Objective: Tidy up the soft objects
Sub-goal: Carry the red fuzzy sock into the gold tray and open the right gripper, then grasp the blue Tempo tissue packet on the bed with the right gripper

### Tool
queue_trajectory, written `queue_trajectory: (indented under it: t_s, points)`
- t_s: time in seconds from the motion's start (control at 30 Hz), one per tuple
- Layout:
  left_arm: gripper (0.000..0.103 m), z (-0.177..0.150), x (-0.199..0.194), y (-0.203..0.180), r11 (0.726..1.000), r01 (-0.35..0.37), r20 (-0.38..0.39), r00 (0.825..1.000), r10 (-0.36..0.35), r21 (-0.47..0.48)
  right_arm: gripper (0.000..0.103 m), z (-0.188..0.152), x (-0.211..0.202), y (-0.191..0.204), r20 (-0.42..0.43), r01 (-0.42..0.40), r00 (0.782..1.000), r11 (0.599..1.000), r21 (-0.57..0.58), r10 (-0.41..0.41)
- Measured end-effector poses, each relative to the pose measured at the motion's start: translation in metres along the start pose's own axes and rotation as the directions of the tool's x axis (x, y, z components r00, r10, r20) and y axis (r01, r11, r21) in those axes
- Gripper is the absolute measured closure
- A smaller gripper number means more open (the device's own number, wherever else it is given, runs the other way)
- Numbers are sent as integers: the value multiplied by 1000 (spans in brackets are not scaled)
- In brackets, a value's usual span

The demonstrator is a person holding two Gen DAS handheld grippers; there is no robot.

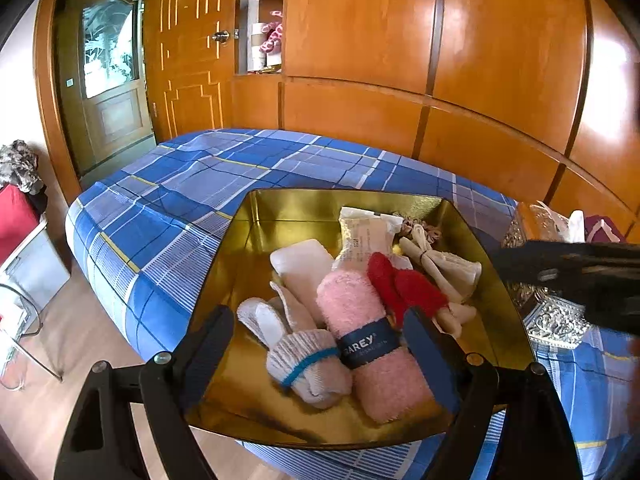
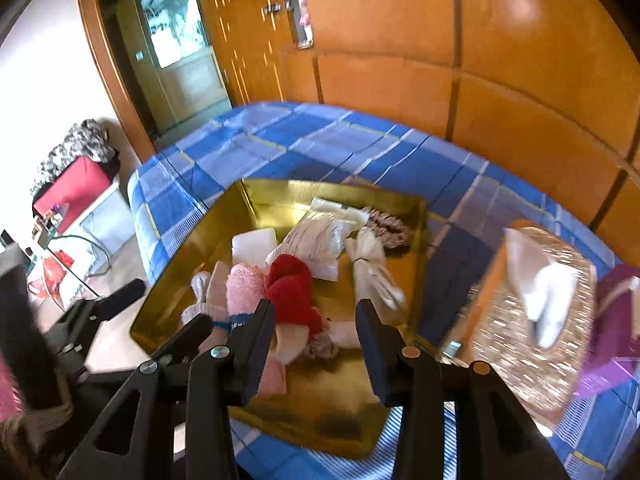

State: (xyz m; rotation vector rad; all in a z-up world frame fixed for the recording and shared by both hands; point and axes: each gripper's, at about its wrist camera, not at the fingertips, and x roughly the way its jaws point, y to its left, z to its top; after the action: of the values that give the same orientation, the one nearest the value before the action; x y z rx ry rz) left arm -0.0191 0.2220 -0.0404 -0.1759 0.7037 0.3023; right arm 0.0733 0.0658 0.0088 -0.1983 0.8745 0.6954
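Your left gripper (image 1: 320, 344) hangs open over the pink towel roll (image 1: 372, 344) in the gold tray (image 1: 224, 264) at the bed's (image 1: 192, 184) near corner. Your right gripper (image 2: 316, 344) is parted and empty. A careless close may snag the sock bundle (image 1: 304, 360) alongside, or push the overhanging tray off the bed.

both grippers (left (image 1: 320, 350), right (image 2: 316, 334)) angled down, jaws apart.

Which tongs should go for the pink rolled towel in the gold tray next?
Left tongs: probably better, open with the pink towel right between the fingers. Right tongs are empty, hanging nearer the red piece.
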Motion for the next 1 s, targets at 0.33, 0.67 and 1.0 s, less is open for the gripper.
queue_trajectory:
  t_s: [0.33,0.67,1.0]
  points:
    - [16,-5,-2,-14,998,32,0,999,-32,48,61,-34,-101,-70,178,108,976,989,97,-124]
    - [16,-15,-1,-31,993,66,-18,998,-65,100,61,-79,-176,-194,173,331,891,861,385,-420]
    - [16,-16,-3,-38,987,106,-6,994,-106,119,61,-182,-206,-351,-86,416,838,530,739,-539]
